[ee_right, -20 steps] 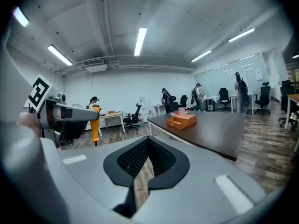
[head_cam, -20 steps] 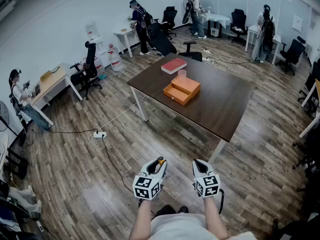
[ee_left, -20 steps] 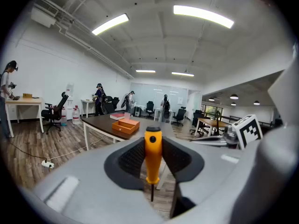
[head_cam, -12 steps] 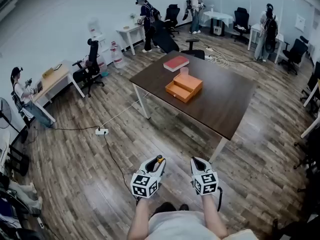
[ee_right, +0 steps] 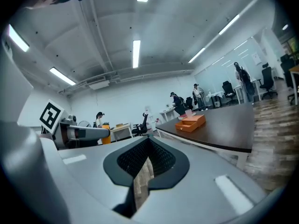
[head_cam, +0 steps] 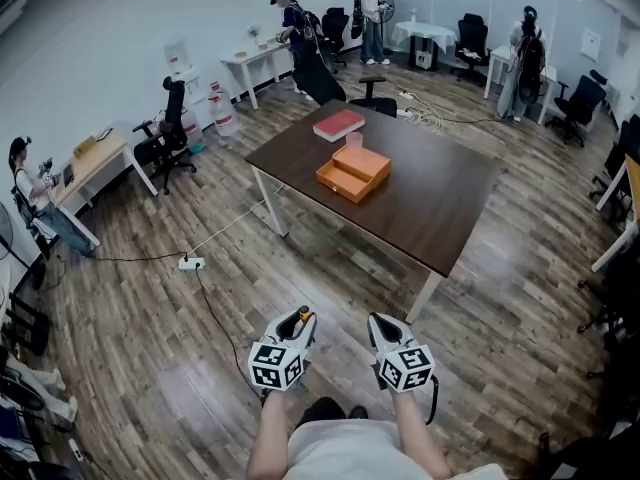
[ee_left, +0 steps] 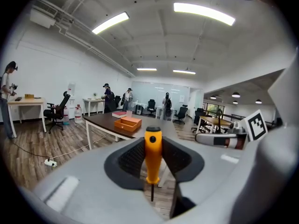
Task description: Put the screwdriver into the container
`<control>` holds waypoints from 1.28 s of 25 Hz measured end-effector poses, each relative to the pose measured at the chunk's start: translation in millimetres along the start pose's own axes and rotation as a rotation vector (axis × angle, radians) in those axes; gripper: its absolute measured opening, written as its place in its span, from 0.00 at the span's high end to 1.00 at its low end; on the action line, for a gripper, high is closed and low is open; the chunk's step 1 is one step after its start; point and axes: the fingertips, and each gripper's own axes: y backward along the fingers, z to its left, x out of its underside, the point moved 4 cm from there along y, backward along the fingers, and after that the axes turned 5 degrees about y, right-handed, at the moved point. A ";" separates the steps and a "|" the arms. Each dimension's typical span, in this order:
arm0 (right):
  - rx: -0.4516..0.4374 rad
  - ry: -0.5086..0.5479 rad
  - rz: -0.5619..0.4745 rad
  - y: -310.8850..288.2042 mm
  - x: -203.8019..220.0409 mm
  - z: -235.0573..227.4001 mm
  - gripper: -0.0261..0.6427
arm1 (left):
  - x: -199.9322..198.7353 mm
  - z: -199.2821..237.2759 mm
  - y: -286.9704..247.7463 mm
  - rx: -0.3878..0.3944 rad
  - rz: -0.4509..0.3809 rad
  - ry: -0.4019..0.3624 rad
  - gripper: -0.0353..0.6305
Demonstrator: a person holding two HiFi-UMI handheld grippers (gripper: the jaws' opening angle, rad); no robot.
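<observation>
My left gripper [head_cam: 297,320] is shut on the screwdriver [ee_left: 153,155], whose orange handle points forward between the pads and whose thin shaft points back toward the camera. The handle's end peeks out at the screwdriver [head_cam: 306,317] in the head view. My right gripper [head_cam: 378,321] hangs beside it, shut and holding nothing; its pads meet in front of the right gripper [ee_right: 148,158]. Both are held low over the floor, well short of the table. The orange container [head_cam: 352,171] lies on the dark table [head_cam: 440,213], and shows small as the container [ee_left: 127,123] and container [ee_right: 190,122].
A red book [head_cam: 339,125] and a pink cup [head_cam: 353,140] lie behind the container. A power strip [head_cam: 190,263] and its cable cross the wooden floor at left. Office chairs, desks and several people stand along the far wall and left side.
The head view has shifted: the table and both grippers sit a little further left. The left gripper still holds the screwdriver. People at the far wall have moved.
</observation>
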 end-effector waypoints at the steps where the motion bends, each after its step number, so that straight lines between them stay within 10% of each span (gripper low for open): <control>1: 0.002 0.024 0.011 2.7 1.7 -0.6 0.96 | 1.2 -0.4 -0.4 0.003 -0.006 0.012 0.70; 13: 0.034 0.007 0.066 1.7 18.2 -33.8 0.96 | 8.2 11.4 -16.6 0.018 -0.032 0.077 0.70; 32: 0.150 -0.034 0.092 -166.3 -12.6 -131.5 0.96 | -87.6 139.1 -176.8 0.086 -0.016 0.051 0.70</control>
